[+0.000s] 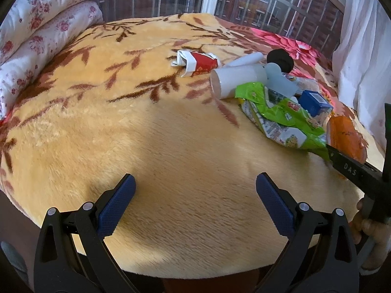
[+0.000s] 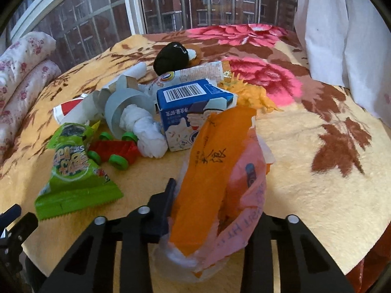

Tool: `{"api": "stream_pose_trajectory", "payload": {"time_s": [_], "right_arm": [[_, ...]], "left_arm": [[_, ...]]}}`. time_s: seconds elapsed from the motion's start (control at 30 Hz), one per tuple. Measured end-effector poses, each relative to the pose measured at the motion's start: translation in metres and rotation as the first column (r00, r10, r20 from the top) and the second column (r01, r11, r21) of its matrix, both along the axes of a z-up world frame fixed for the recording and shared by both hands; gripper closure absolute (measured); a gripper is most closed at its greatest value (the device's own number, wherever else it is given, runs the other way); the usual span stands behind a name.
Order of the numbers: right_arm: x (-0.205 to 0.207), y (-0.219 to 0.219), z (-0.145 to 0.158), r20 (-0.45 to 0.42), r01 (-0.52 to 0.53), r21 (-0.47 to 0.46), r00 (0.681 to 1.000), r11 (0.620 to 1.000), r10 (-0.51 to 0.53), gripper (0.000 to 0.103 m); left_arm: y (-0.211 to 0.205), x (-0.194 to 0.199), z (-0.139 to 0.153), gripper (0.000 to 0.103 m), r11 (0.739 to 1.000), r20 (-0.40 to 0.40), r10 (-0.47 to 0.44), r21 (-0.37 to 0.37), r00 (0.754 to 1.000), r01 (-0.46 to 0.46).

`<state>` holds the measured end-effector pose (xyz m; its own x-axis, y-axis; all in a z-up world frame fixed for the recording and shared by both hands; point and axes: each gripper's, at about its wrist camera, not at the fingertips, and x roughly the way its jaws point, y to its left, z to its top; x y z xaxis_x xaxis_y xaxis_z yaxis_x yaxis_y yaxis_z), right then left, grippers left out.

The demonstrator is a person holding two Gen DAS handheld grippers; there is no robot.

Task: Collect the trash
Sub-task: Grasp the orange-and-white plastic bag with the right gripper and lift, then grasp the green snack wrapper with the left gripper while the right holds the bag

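Several bits of trash lie heaped on the blanket [image 2: 317, 127], likely awaiting collection: green wrapper [image 2: 73, 171], blue carton [image 2: 193, 105], tissue wad [image 2: 146, 129]. Right gripper [image 2: 215, 210] is clamped on the orange bag [image 2: 215, 171], jaws narrowed around it, probably as the collecting sack. Left gripper [image 1: 195, 190] hangs wide open, empty, above bare blanket.
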<state>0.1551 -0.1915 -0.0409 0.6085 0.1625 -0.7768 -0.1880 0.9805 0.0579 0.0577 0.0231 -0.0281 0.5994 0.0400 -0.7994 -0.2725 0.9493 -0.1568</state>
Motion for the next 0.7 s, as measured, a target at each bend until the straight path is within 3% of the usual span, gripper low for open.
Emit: {"api": "stream_pose_trajectory", "payload": {"time_s": [0.17,0.4,0.5,0.6,0.7], "right_arm": [[-0.016,-0.015,0.005,0.019,-0.035,0.049,0.999,0.998,0.034,0.075],[-0.049,-0.045,0.018,0.085,-0.059,0.096,0.995,0.994,0.05,0.075],[-0.06,-0.057,0.021,0.101,-0.054,0.105,0.994,0.993,0.044,0.075],[-0.065,-0.067,0.02,0.111,-0.051,0.099,0.993,0.994,0.04,0.075],[-0.067,-0.077,0.016,0.106,-0.048,0.1,0.994,0.994,0.037,0.074]], "left_arm": [[-0.014,0.001,0.007,0.007,1.0,-0.011,-0.017,-0.006,1.0,0.017],[-0.047,0.027,0.031,0.007,0.994,0.034,-0.048,-0.092,0.998,0.05],[-0.056,0.044,0.036,0.007,0.997,0.059,0.004,-0.074,0.998,0.0],[-0.062,0.066,0.029,0.007,0.987,0.035,0.045,-0.157,0.998,-0.04],[-0.068,0.078,0.019,0.007,0.98,0.008,0.074,-0.185,0.997,-0.071]]}}
